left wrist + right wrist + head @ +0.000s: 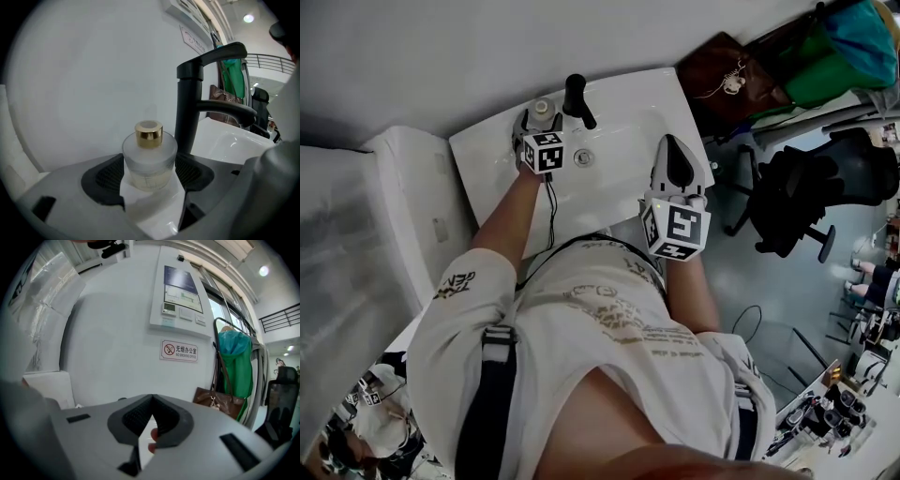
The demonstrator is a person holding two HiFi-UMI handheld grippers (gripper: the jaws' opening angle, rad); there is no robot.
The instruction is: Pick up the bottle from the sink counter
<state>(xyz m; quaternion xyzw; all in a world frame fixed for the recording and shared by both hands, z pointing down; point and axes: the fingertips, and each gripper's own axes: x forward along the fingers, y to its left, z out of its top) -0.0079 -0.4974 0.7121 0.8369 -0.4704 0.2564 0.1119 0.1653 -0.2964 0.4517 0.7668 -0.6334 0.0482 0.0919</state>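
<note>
Presently the pickup is at the grasp stage, with no lift evident. The bottle [149,159], frosted and gold-capped, stands upright on the sink counter [623,98] at its back edge, toward the back left corner [542,108]. The left gripper [150,177] is set around it, and its pads [108,177] lie against both flanks of the glass, pinching it as far as the left gripper view shows. White counter surface is visible directly under the base, so the judgement is that the bottle is gripped but not yet raised. What remains is a straight lift clear of the counter.

The right gripper [151,401] plays no part: its jaws are pressed together at the tips with nothing held, and it points up at the wall [117,324]. In the head view it hovers over the right edge of the counter [673,155], well apart from the bottle.

Obstructions: the black faucet [190,108] rises just beside the bottle on its right, its spout reaching forward over the basin. It is the one thing a sideways or tilted lift could strike. The wall runs close behind the back edge. A cable [551,202] trails from the left gripper [536,120] across the front edge. The drain [583,157] lies in front of the faucet. A brown bag [727,66], a green garment [234,366] and an office chair [806,197] stand beyond the right edge, clear of the work
</note>
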